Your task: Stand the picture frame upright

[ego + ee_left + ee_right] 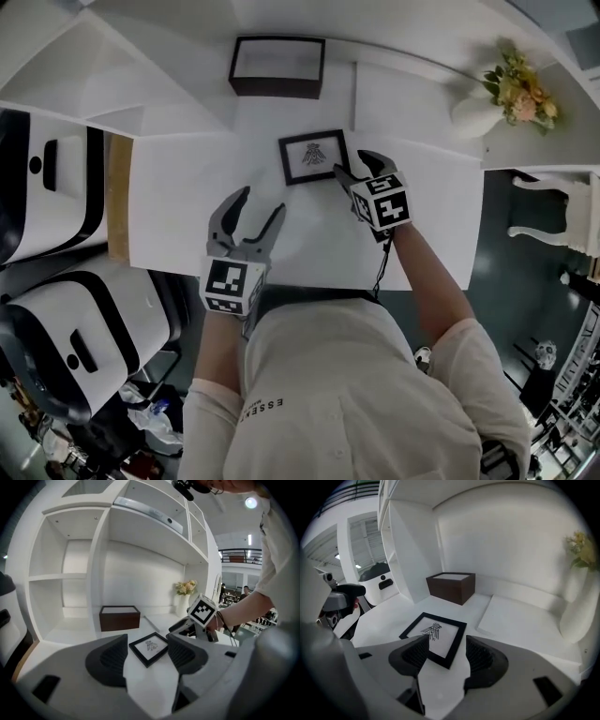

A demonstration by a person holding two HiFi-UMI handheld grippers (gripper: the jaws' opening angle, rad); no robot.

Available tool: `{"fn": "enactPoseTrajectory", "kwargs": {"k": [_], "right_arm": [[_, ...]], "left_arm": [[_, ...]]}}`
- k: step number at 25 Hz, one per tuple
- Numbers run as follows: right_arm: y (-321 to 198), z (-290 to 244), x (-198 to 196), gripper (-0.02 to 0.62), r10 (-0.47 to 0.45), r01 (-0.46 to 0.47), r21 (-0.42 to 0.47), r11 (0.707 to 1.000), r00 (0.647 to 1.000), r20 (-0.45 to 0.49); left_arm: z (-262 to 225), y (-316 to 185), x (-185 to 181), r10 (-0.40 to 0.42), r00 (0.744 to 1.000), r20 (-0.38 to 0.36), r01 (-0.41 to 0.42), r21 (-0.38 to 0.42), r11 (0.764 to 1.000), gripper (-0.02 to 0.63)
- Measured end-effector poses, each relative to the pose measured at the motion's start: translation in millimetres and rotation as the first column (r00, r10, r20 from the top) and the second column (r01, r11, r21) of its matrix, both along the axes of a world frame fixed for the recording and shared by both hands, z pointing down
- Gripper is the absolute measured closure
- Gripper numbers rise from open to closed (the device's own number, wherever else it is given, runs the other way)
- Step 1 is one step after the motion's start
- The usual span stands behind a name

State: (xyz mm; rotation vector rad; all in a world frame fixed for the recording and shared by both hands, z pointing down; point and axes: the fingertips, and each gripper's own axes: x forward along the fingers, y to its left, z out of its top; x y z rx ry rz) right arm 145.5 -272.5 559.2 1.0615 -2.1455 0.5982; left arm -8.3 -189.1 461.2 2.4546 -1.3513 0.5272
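Observation:
A small black picture frame (314,156) with a bird drawing lies flat on the white table (187,225). My right gripper (356,165) is open at the frame's right near corner. In the right gripper view that corner of the frame (433,635) reaches in between the fingers of the right gripper (443,654), and I cannot tell if they touch it. My left gripper (260,203) hovers open over the table, short of the frame, with nothing in it. The left gripper view shows the frame (149,648) beyond the open left gripper (147,654), and the right gripper's marker cube (204,610) beside it.
A dark brown box (277,66) stands behind the frame at the back of the table. A thin white slab (520,616) lies to the right, with a white vase of flowers (506,94) at its far end. White shelving (70,573) rises at the back left. White-and-black machines (47,187) stand off the table's left edge.

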Motion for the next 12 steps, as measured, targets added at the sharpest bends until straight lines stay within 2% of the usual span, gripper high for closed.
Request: {"fn": "enactPoseTrajectory", "kwargs": {"k": [4, 8, 12], "right_arm": [[-10.0, 23.9, -2.7, 0.348, -0.006, 0.005, -0.038, 0.999, 0.999, -0.032], [-18.4, 40.9, -0.8, 0.398, 0.006, -0.010, -0.061, 0.998, 0.998, -0.063], [-17.6, 47.3, -1.9, 0.413, 0.036, -0.038, -0.090, 0.995, 0.999, -0.032]], "left_arm": [[8.2, -5.8, -2.0, -0.005, 1.000, -0.011, 0.005, -0.017, 1.000, 0.342], [10.2, -8.4, -3.5, -0.001, 1.000, -0.020, 0.001, -0.013, 1.000, 0.342], [13.0, -7.4, -7.4, 0.001, 1.000, -0.025, -0.001, -0.024, 1.000, 0.342]]}}
